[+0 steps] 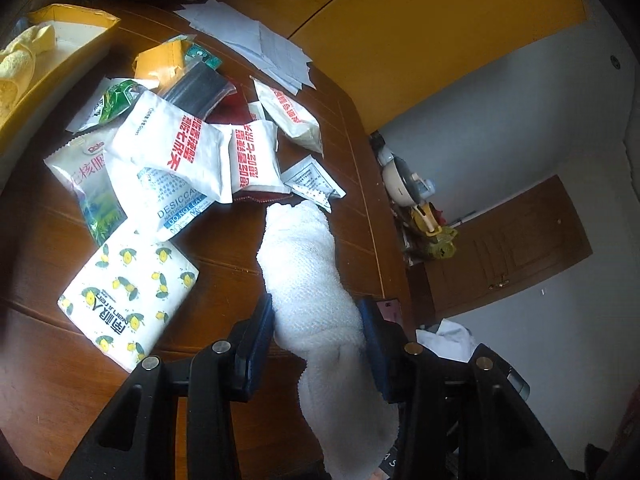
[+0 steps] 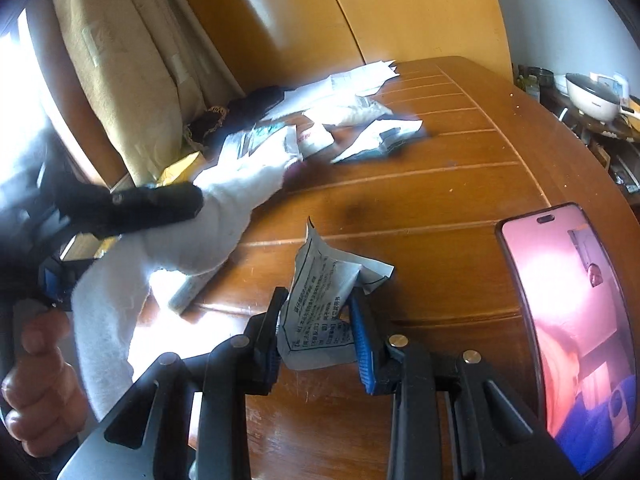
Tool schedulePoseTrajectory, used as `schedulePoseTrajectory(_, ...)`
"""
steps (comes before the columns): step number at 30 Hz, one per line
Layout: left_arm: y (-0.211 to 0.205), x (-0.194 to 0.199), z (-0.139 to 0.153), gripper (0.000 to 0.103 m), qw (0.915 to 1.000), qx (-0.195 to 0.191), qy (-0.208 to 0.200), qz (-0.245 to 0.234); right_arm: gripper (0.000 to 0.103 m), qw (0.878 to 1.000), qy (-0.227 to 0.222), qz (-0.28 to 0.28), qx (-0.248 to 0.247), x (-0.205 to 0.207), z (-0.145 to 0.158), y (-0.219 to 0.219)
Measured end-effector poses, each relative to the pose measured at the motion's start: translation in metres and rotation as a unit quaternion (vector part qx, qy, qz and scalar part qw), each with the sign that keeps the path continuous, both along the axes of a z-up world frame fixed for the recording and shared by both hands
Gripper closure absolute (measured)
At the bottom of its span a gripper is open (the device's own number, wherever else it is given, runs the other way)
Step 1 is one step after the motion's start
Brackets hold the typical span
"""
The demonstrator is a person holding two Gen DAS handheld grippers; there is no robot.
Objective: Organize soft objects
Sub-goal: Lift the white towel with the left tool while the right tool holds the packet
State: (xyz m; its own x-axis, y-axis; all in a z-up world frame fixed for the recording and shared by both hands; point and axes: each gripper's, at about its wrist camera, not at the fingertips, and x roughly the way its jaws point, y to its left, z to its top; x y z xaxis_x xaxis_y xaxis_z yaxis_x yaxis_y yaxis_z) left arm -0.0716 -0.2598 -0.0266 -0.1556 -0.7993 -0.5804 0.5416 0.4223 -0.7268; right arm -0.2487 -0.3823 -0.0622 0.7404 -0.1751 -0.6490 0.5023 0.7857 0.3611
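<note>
Nubbly white cloth towel [image 1: 308, 280] – glossy wooden table [image 1: 224, 240] – crinkled paper sachet [image 2: 320, 300]

White knitted towel [image 1: 308, 276], rolled lengthwise, clamped at mid-length between blue pads, its far end resting on the wooden table [image 1: 224, 240] against a red-edged pouch. Small printed paper sachet [image 2: 320, 308], creased and upright, pinched between a second pair of pads above the tabletop. Loose heap of soft packets: white sachets with red lettering [image 1: 180, 152], a desiccant bag [image 1: 176, 200], a lemon-patterned tissue pack [image 1: 128, 300] lying flat nearest the camera. Yellow cloth [image 1: 20, 64] bunched in a yellow tray [image 1: 80, 36].
</note>
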Motion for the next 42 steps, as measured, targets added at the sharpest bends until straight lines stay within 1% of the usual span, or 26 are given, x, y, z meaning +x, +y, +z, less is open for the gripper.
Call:
schedulePoseTrajectory(2,0.003,0.0,0.002,0.058,0.9998,-0.017,0.005,-0.002,0.073,1.0,0.001,-0.003,-0.009,0.001,0.002,0.001)
schedulePoseTrajectory(5,0.007,0.0,0.005,0.058,0.9998,-0.02,0.001,-0.005,0.073,1.0,-0.001,-0.009,-0.009,0.0,0.007,0.003)
schedulePoseTrajectory(7,0.011,0.003,0.008,0.058,0.9996,-0.027,-0.004,0.001,0.073,1.0,-0.008,-0.007,-0.015,0.0,0.012,0.007)
schedulePoseTrajectory(10,0.025,0.006,0.016,0.058,0.9988,-0.046,-0.009,0.013,0.073,0.999,-0.016,0.008,-0.031,0.006,0.019,0.018)
schedulePoseTrajectory(13,0.038,0.01,0.023,0.058,0.998,-0.056,-0.017,0.025,0.073,0.999,-0.018,0.023,-0.037,0.014,0.027,0.027)
schedulePoseTrajectory(18,0.056,0.017,0.031,0.058,0.9964,-0.058,-0.035,0.05,0.073,0.998,-0.022,0.042,-0.048,0.026,0.036,0.04)
schedulePoseTrajectory(21,0.066,0.021,0.035,0.058,0.9951,-0.06,-0.044,0.065,0.073,0.998,-0.018,0.053,-0.038,0.037,0.037,0.042)
schedulePoseTrajectory(26,0.077,0.032,0.037,0.058,0.993,-0.071,-0.046,0.082,0.073,0.997,-0.029,0.063,-0.036,0.053,0.045,0.047)
schedulePoseTrajectory(29,0.085,0.037,0.044,0.058,0.9912,-0.076,-0.053,0.094,0.073,0.996,-0.03,0.076,-0.029,0.065,0.049,0.054)
schedulePoseTrajectory(32,0.096,0.044,0.054,0.058,0.9898,-0.069,-0.062,0.108,0.073,0.995,-0.037,0.09,-0.032,0.076,0.055,0.062)
schedulePoseTrajectory(35,0.111,0.05,0.067,0.058,0.9865,-0.06,-0.08,0.13,0.073,0.993,-0.044,0.105,-0.026,0.089,0.061,0.069)
schedulePoseTrajectory(38,0.127,0.062,0.08,0.058,0.98,-0.056,-0.11,0.156,0.073,0.992,-0.046,0.118,-0.019,0.104,0.063,0.076)
schedulePoseTrajectory(40,0.139,0.072,0.084,0.058,0.9747,-0.05,-0.126,0.177,0.073,0.99,-0.044,0.13,-0.017,0.115,0.064,0.082)
schedulePoseTrajectory(42,0.149,0.085,0.083,0.058,0.9704,-0.043,-0.132,0.198,0.073,0.99,-0.043,0.134,-0.019,0.123,0.064,0.089)
